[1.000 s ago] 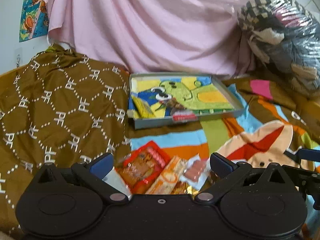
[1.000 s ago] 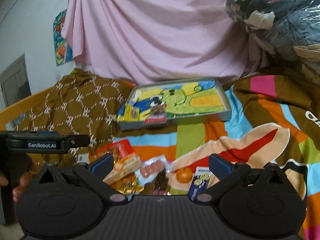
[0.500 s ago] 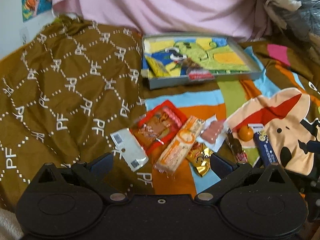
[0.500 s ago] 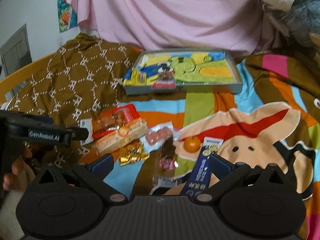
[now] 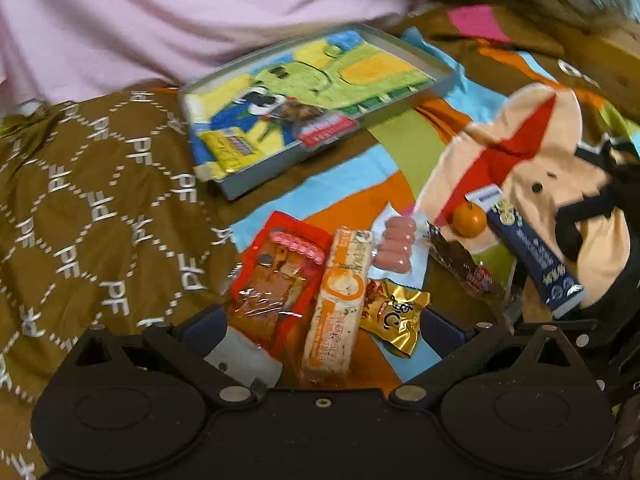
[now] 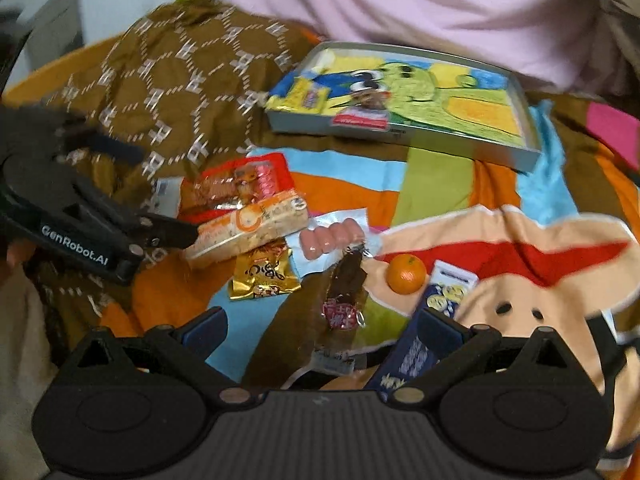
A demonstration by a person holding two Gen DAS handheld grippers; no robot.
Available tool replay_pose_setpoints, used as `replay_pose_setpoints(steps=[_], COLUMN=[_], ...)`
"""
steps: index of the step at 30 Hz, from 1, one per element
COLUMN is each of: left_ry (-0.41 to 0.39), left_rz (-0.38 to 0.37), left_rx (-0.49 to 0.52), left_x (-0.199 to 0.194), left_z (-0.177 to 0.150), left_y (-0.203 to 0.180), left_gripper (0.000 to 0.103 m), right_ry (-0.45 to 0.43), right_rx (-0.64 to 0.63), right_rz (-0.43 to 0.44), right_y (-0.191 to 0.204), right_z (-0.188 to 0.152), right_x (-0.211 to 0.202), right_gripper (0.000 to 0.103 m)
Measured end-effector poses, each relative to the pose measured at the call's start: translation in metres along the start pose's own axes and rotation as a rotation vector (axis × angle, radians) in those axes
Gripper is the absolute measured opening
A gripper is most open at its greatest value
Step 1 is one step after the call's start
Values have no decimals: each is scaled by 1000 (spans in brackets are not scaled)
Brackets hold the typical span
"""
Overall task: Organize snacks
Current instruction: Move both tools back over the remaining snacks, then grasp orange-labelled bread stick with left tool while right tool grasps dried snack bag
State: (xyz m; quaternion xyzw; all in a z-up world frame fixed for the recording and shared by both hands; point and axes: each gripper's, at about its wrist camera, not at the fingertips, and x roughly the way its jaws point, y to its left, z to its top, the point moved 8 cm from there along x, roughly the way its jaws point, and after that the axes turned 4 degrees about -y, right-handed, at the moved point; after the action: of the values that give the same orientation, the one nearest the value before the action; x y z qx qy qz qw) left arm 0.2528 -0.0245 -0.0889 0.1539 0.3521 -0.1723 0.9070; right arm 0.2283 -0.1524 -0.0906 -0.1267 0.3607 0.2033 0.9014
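Early stage: most snacks lie loose on the bed, tray nearly bare.

The tray, with its cartoon lining, holds only a yellow packet and a red-labelled packet at its near-left end. Still out on the striped blanket, in a loose cluster: red biscuit pack, orange-and-white bar, gold sachet, pink sausages, dark wrapped stick, mandarin, blue stick pack, and a white packet partly hidden. Left tool gapes wide, empty, low over bar and biscuit pack. Right tool also wide, empty, over the dark stick. Judged: roughly eight items left to move.
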Motion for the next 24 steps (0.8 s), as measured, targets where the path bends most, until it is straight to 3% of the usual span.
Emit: replay_pose_setpoints(steps=[6, 11, 16, 22, 24], left_ry=[76, 111, 134, 124, 120], left_rz=[-84, -113, -161, -206, -221], left_rx=[-41, -48, -34, -27, -13], left_x=[31, 53, 71, 80, 77], left_z=[-2, 1, 6, 10, 11], left_y=[6, 12, 10, 9, 6], left_gripper=[102, 102, 102, 95, 84], right_ry=[53, 105, 140, 154, 147], right_rx=[-60, 0, 122, 270, 291], right_rz=[72, 167, 205, 233, 234], right_y=[-3, -5, -16, -38, -42], right_z=[-3, -10, -14, -16, -15], right_x=[26, 48, 69, 81, 82], right_gripper=[103, 103, 102, 87, 82])
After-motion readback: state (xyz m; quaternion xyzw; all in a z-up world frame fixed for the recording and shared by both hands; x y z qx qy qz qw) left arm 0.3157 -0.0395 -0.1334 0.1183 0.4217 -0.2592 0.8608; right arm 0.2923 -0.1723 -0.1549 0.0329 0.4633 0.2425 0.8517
